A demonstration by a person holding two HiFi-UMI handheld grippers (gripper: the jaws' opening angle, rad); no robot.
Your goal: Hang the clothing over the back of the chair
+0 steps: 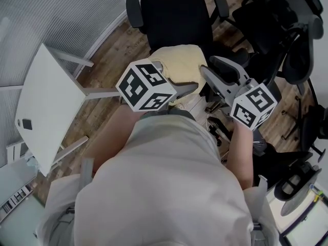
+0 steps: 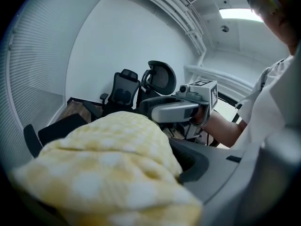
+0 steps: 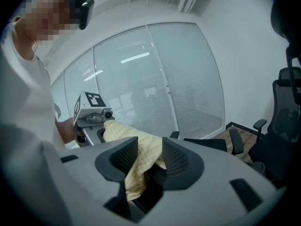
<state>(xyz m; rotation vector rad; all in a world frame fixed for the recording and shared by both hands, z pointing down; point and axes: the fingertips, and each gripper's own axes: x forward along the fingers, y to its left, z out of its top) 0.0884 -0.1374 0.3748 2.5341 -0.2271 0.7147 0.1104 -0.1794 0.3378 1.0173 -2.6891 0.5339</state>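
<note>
A pale yellow checked garment (image 1: 179,60) hangs bunched between my two grippers, above the seat of a black office chair (image 1: 174,14) whose back stands further off. My left gripper (image 1: 166,70) grips one end; in the left gripper view the cloth (image 2: 113,159) is heaped over the jaws and hides the left one. My right gripper (image 3: 149,157) is shut on the other end, with a fold of the garment (image 3: 136,159) filling the gap between its ribbed pads (image 3: 175,158). The two grippers face each other at close range.
A white table (image 1: 46,106) stands at the left, beside a glass wall with blinds (image 1: 66,14). Several more black office chairs (image 1: 277,24) crowd the right side. The floor is wood. My own torso in a light shirt fills the lower head view.
</note>
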